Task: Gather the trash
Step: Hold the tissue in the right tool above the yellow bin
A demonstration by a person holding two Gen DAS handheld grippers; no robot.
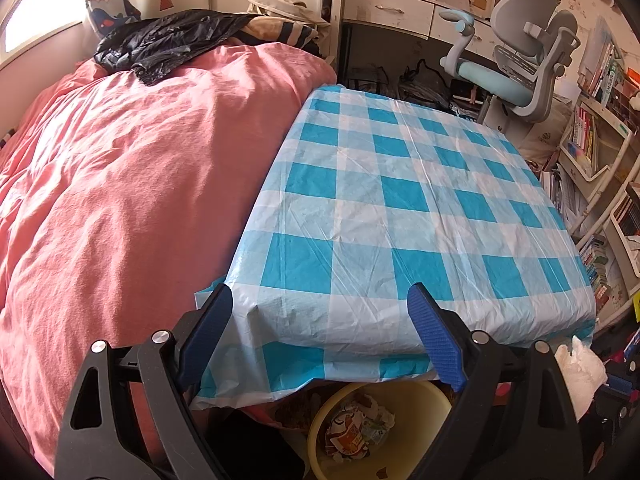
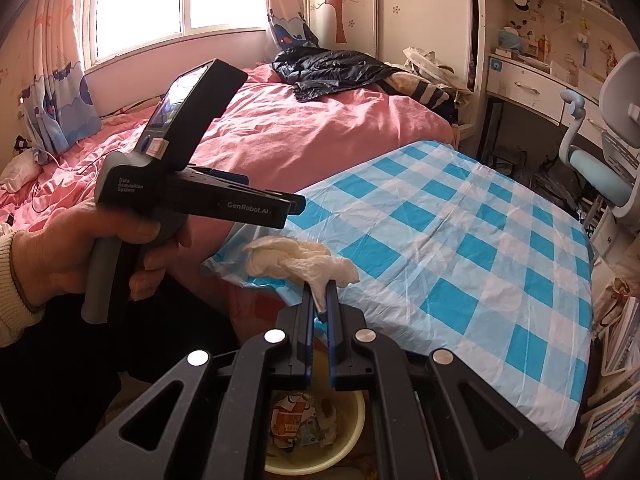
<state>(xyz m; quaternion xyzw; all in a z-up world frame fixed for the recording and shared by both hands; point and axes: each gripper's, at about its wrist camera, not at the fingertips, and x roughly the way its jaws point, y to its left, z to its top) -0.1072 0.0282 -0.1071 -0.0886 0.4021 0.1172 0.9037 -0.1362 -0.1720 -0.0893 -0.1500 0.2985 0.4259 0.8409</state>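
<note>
Above the bin (image 2: 352, 420), the right gripper (image 2: 320, 300) pinches a tissue (image 2: 296, 258); centre it over the rim before releasing. Left gripper (image 1: 320, 320) gapes empty.

You get warm daylight from the window (image 2: 176, 4), which glares white in both views. The bedspread (image 1: 120, 184) shows soft shadows in its folds. Both pictures are sharp at centre, bent at the edges, with dark corners.
</note>
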